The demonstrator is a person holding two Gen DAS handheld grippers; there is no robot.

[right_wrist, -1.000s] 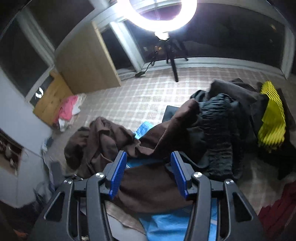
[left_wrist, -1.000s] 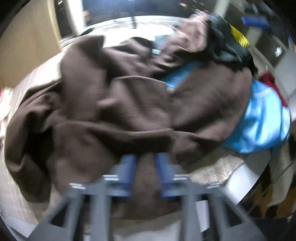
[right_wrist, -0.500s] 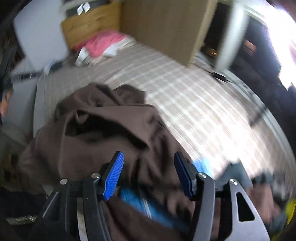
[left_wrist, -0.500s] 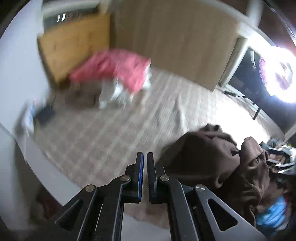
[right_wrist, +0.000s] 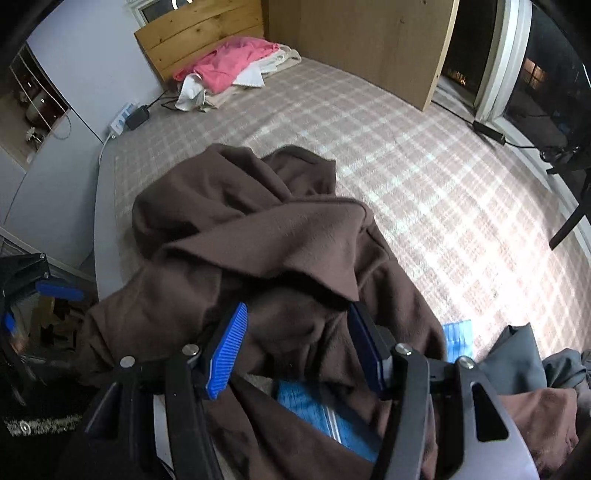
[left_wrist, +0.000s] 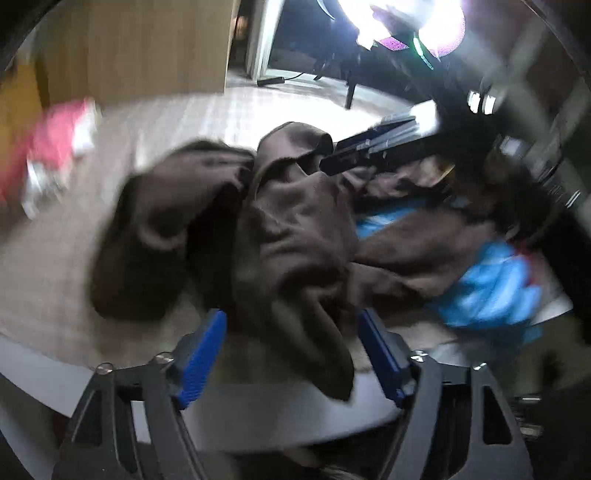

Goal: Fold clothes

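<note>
A crumpled brown garment [left_wrist: 288, 236] lies heaped on the plaid bed [left_wrist: 192, 122]; it also shows in the right wrist view [right_wrist: 266, 236]. My left gripper [left_wrist: 291, 350] is open, its blue pads on either side of a hanging brown fold at the bed's near edge. My right gripper [right_wrist: 299, 350] is open over the garment's near part, brown cloth between its pads. In the left wrist view the right gripper [left_wrist: 373, 147] reaches in from the right above the garment. A blue garment [left_wrist: 491, 288] lies under the brown one; it also shows in the right wrist view [right_wrist: 314, 406].
Pink and white clothes [right_wrist: 236, 62] lie by the wooden headboard [right_wrist: 192, 33]. A power strip and cable [right_wrist: 129, 114] sit at the bed's left edge. Grey and dark clothes [right_wrist: 528, 365] lie at right. A ring light [left_wrist: 424, 22] on a stand is beyond the bed.
My left gripper was shut and aimed at the headboard; it has opened and swung back onto the brown garment. My right gripper stays open and has closed in on the garment.
</note>
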